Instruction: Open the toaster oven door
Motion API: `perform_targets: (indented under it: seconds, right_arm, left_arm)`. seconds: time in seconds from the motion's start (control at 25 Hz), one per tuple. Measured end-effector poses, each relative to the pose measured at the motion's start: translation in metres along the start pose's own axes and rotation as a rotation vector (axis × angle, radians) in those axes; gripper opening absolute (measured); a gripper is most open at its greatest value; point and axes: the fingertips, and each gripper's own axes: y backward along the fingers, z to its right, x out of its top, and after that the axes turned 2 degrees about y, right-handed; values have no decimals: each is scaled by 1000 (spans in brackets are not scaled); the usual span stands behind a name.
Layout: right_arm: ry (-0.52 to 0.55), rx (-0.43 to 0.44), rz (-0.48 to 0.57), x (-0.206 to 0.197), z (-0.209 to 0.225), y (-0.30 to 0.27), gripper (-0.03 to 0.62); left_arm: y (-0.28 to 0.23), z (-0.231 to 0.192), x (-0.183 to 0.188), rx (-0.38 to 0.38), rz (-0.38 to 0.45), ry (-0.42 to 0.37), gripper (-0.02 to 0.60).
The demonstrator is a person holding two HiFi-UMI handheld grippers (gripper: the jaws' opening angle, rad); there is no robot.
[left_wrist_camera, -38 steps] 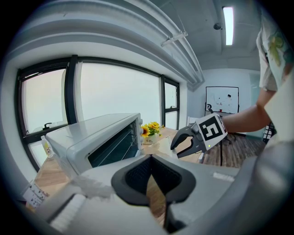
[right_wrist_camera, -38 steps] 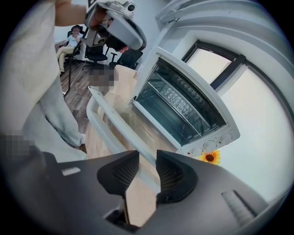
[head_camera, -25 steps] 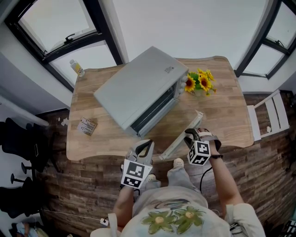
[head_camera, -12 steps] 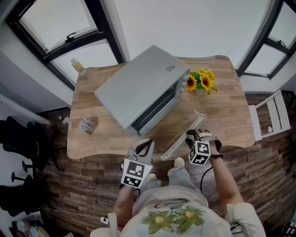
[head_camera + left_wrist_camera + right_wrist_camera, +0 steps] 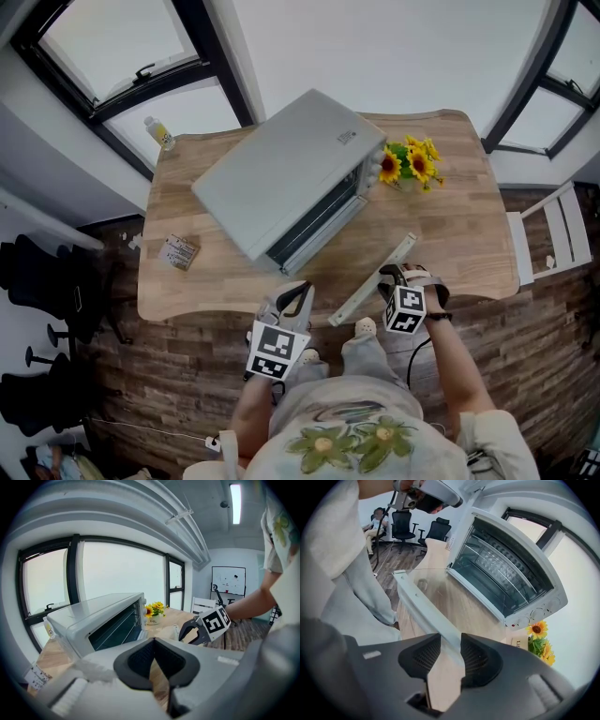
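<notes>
1. Silver-grey box-shaped toaster oven (image 5: 281,173): it stands slantwise on the light wooden surface (image 5: 450,220), with its front towards the person.
2. Glass oven door with a long white bar handle (image 5: 373,279): the door is swung down and away from the oven front. Its handle lies over the near edge of the surface, well apart from the oven body. In the right gripper view the open cavity shows a wire rack (image 5: 497,569), and round control knobs (image 5: 534,613) sit at the end of the front panel.
3. Right claw (image 5: 389,277): it points steeply down at the handle's right part. In the right gripper view the white bar (image 5: 424,606) runs between the two dark ribbed pads, and the right claw (image 5: 451,641) is closed on it, with both pads against its sides.
4. Left claw (image 5: 298,295): it is held at the near edge of the surface, in front of the oven's left part. In the left gripper view the left claw (image 5: 154,644) has its pads pressed together with nothing between them, and it aims at the oven (image 5: 93,620).
5. Yellow sunflowers in a small white pot (image 5: 408,167): just beside the oven's right end.
6. Small printed packet (image 5: 176,254): it lies on the left part of the surface, apart from the oven.
</notes>
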Motion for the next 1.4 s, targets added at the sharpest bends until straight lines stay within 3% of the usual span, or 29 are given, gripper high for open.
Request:
perform_targets:
  seconds: [0.88,1.4]
  right_arm:
    - [-8,89,-29,-13,-17,-23,141]
    - [-31,74,-19,-12,-17,-22,147]
  left_arm:
    - [-3,-6,-4,19,-26,7,5]
    - [-5,-6,-6,8,-28,6,5]
